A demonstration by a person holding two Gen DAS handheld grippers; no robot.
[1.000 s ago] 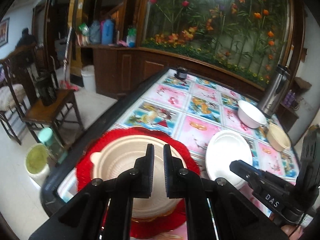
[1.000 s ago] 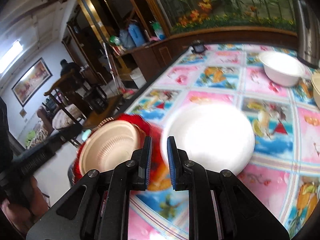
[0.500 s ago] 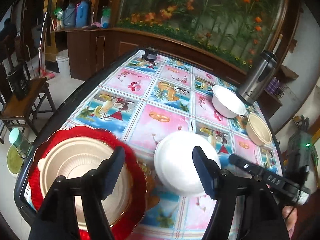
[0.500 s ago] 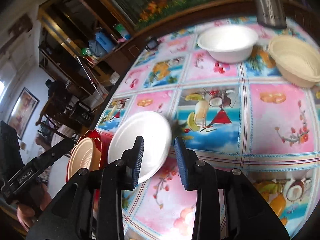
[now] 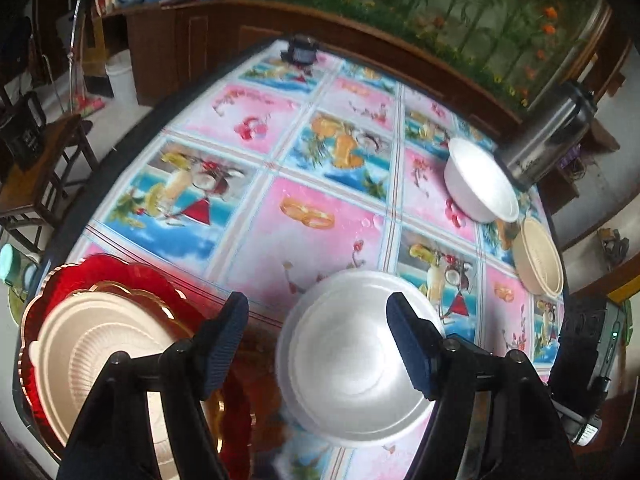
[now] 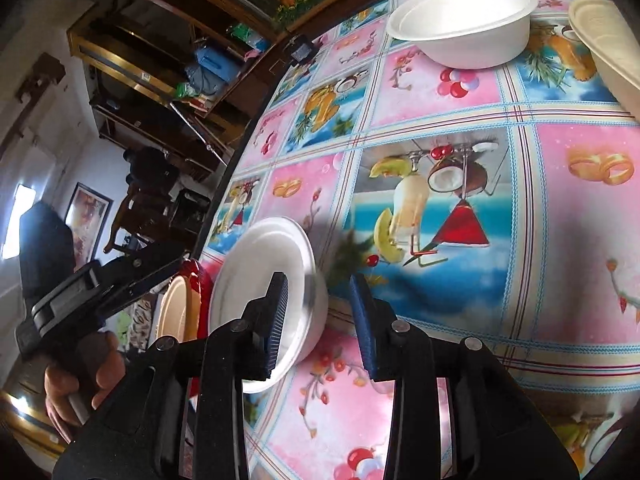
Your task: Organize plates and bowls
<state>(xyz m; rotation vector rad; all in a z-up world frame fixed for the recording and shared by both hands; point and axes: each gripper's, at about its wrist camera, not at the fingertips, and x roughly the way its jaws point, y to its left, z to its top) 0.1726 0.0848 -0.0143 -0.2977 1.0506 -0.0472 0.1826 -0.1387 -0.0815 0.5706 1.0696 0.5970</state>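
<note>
A white foam plate [image 5: 352, 368] lies on the patterned tablecloth [image 5: 320, 216], right of a red plate [image 5: 120, 276] that carries a beige plate [image 5: 76, 360]. My left gripper [image 5: 318, 344] hangs open above the white plate's near-left part, touching nothing. In the right wrist view my right gripper [image 6: 320, 320] is partly open at the white plate's [image 6: 260, 276] right rim. The rim lies in the gap and neither pad presses on it. The left gripper [image 6: 100, 284], held in a hand [image 6: 80, 376], shows at the left there.
A white bowl [image 5: 480, 184] and a beige bowl [image 5: 538, 256] sit at the far right of the table by a steel flask [image 5: 548, 136]. A small black object [image 5: 300, 50] stands at the far edge. A wooden chair [image 5: 36, 156] is off the left side.
Both grippers went from shut to open. Both moved forward and down toward the white plate, which now looks larger in both views. The right gripper rolled, tilting its view.
</note>
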